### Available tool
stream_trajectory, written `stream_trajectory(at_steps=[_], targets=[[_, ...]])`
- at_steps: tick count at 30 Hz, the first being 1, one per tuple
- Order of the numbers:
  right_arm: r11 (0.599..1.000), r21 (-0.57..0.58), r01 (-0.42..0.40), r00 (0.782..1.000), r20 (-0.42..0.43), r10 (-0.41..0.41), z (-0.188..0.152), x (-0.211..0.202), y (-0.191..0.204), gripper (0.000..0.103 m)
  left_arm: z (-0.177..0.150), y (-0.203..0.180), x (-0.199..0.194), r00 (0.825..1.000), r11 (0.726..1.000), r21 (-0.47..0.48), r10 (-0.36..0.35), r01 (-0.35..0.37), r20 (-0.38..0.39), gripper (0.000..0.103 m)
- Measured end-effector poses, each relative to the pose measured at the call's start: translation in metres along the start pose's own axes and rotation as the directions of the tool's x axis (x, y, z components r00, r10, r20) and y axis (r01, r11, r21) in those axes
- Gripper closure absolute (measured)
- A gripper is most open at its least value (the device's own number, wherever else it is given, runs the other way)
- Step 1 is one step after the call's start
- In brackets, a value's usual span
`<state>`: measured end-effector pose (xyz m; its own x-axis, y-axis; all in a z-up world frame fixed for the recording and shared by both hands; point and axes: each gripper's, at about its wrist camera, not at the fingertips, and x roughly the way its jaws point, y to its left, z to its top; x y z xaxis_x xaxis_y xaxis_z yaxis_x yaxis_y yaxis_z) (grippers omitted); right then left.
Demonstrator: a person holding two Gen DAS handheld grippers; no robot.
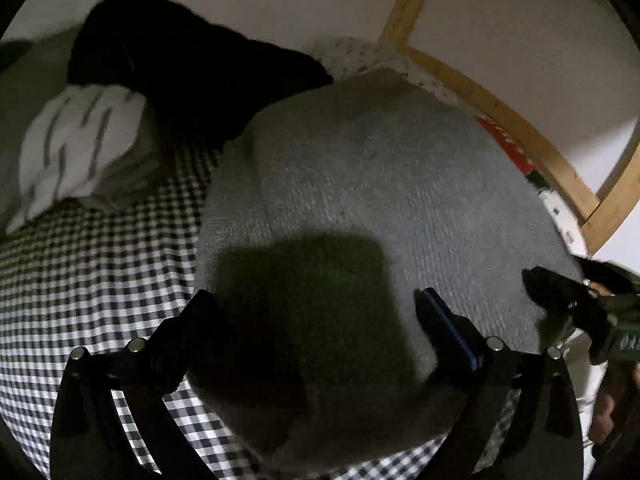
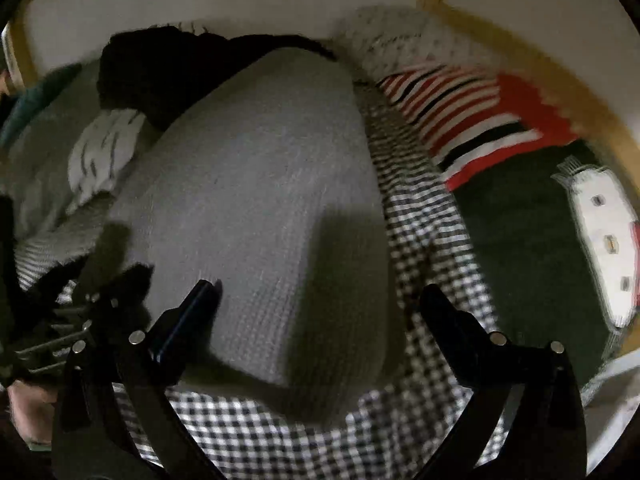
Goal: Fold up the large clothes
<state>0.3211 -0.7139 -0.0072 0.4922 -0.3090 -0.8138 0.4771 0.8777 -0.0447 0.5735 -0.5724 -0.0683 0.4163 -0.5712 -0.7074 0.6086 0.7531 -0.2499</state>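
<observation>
A grey knitted garment point(image 1: 380, 184) lies folded in a thick rounded stack on the black-and-white checked bedcover point(image 1: 88, 272). My left gripper point(image 1: 316, 312) hangs just above its near part, jaws wide open, nothing between them. In the right wrist view the same grey garment point(image 2: 256, 200) fills the middle. My right gripper point(image 2: 320, 300) hovers over its near right edge, wide open and holding nothing. The other gripper point(image 2: 60, 320) shows at the lower left of that view, with a hand below it.
A black garment point(image 1: 180, 64) and a white striped folded cloth point(image 1: 80, 148) lie at the back left. A red, white and black striped textile point(image 2: 472, 120) and a dark green one point(image 2: 528, 248) lie at the right. A wooden frame point(image 1: 500, 116) borders the bed against the white wall.
</observation>
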Motion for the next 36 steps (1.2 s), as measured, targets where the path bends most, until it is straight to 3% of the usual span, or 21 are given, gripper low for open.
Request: stream_trajectory(at_steps=[2,7,9,18,23,27,32,36], targets=[[0.999,-0.018,0.035,0.999,-0.001,-0.035,-0.003,0.011,0.005,0.003,-0.006,-0.004,0.008,1.0,0.999,0.022,0.025,-0.025,0.006,0.004],[0.998,0.034,-0.057,0.998,-0.016,0.057,-0.003,0.036,-0.005,0.003,-0.005,-0.007,0.013,0.999,0.998,0.045,0.042,-0.043,0.021,0.004],[0.997,0.034,-0.075,0.997,-0.014,0.075,-0.003,0.04,-0.008,0.003,-0.005,-0.022,0.019,0.999,0.997,0.058,0.049,-0.05,0.022,0.004],[0.986,0.086,-0.143,0.99,0.001,0.143,-0.007,0.05,-0.014,0.003,-0.002,-0.025,0.011,0.999,0.999,0.026,0.046,-0.047,0.02,0.004],[0.985,0.154,-0.076,0.994,0.088,0.062,-0.029,-0.017,-0.013,0.003,-0.007,-0.023,-0.027,0.998,0.998,0.003,0.056,-0.056,0.017,0.004],[0.993,0.116,0.018,0.993,0.118,-0.031,-0.065,-0.077,0.012,0.003,-0.029,-0.029,-0.08,0.993,0.992,0.05,0.113,-0.115,0.037,0.004],[0.993,0.118,0.01,0.988,0.151,-0.028,-0.128,-0.14,0.042,0.003,-0.085,-0.038,-0.155,0.969,0.961,0.131,0.233,-0.242,0.077,0.004],[0.996,0.083,0.022,0.984,0.176,-0.036,-0.168,-0.178,0.064,0.003,-0.122,-0.039,-0.197,0.969,0.957,0.152,0.236,-0.246,0.077,0.004]])
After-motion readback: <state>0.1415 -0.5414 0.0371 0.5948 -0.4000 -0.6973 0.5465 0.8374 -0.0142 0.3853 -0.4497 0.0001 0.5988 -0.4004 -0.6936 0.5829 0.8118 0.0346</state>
